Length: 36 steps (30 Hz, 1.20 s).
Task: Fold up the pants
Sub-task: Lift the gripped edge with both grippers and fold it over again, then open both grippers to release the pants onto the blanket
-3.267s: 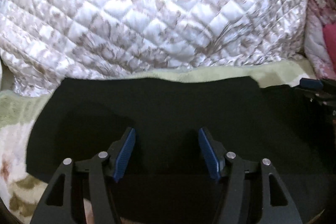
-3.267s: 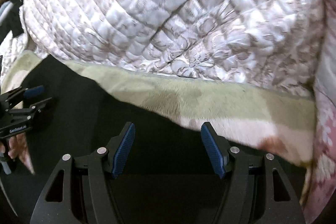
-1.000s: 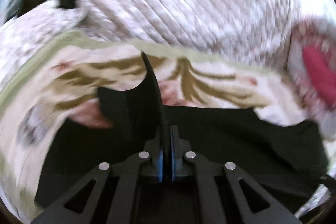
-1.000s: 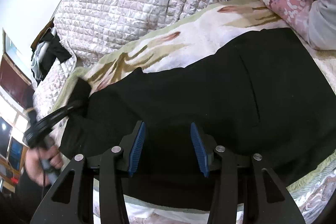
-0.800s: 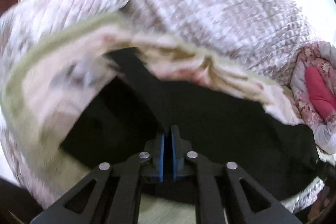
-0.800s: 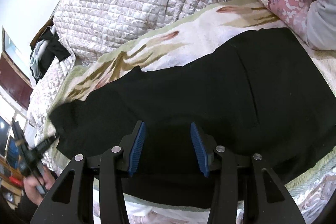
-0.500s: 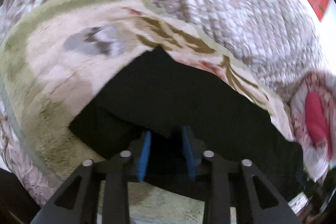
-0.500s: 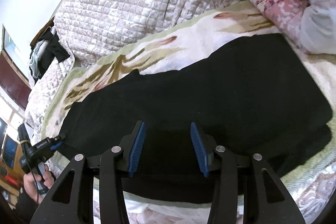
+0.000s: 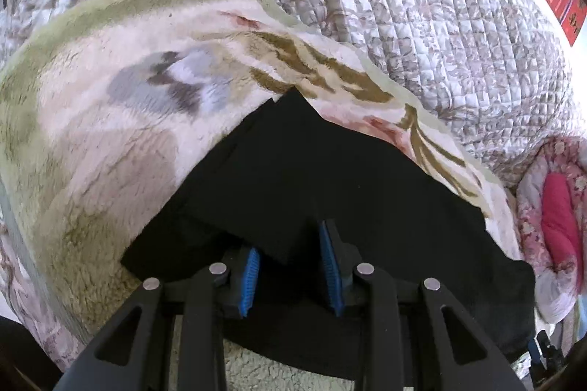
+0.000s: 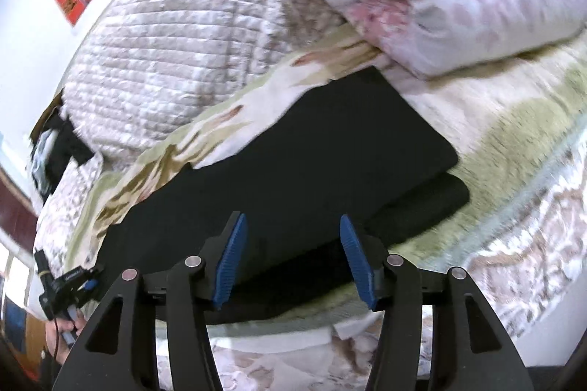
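Left wrist view showed the left hand-held gripper (image 9: 290, 268) with jaws apart over the black pants (image 9: 330, 178), which lay folded lengthwise on the bed blanket (image 9: 110, 134). The right hand-held gripper (image 10: 293, 257) hovered, jaws apart and empty. Uneven stacked layers risked slipping when grabbed.

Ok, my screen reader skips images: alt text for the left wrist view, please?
An open left claw hovers over black pants laid on a floral fleece blanket. A quilted bedspread rises behind.
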Each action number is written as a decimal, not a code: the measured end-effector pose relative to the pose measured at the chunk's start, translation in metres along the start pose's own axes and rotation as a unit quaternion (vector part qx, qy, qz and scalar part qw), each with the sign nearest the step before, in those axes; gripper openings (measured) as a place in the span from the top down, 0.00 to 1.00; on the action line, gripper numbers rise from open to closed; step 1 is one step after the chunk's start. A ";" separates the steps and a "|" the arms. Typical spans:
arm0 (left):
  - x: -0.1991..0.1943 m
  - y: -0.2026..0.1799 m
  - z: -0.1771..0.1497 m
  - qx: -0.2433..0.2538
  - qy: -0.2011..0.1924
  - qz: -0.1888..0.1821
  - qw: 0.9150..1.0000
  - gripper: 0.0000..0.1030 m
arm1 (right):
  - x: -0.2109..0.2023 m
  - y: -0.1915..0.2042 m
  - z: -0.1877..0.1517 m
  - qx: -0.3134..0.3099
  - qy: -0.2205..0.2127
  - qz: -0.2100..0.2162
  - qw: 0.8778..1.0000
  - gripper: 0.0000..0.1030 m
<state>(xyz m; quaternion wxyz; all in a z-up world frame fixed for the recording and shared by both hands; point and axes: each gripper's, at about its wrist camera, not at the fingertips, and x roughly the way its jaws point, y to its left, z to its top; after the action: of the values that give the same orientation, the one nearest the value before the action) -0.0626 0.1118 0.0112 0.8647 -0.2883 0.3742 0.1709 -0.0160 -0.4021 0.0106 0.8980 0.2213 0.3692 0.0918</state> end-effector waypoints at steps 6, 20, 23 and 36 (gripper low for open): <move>-0.001 0.004 -0.002 0.003 -0.001 0.011 1.000 0.81 | 0.003 -0.011 0.002 0.035 -0.007 -0.018 0.999 0.48; -0.002 -0.003 0.006 0.019 -0.009 0.024 0.999 0.96 | 0.010 -0.042 0.031 0.119 -0.037 0.001 0.992 0.91; -0.020 -0.004 0.011 0.019 -0.028 0.009 0.999 0.96 | -0.009 -0.033 0.032 0.115 -0.052 0.028 0.992 0.92; -0.016 0.015 -0.005 0.027 -0.002 0.042 0.999 0.96 | -0.007 -0.033 0.014 0.106 -0.027 -0.036 0.993 0.92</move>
<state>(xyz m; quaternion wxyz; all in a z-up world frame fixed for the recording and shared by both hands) -0.0836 0.1189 0.0148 0.8652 -0.2482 0.3884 0.1976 -0.0111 -0.4380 0.0084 0.8816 0.3042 0.3606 0.0139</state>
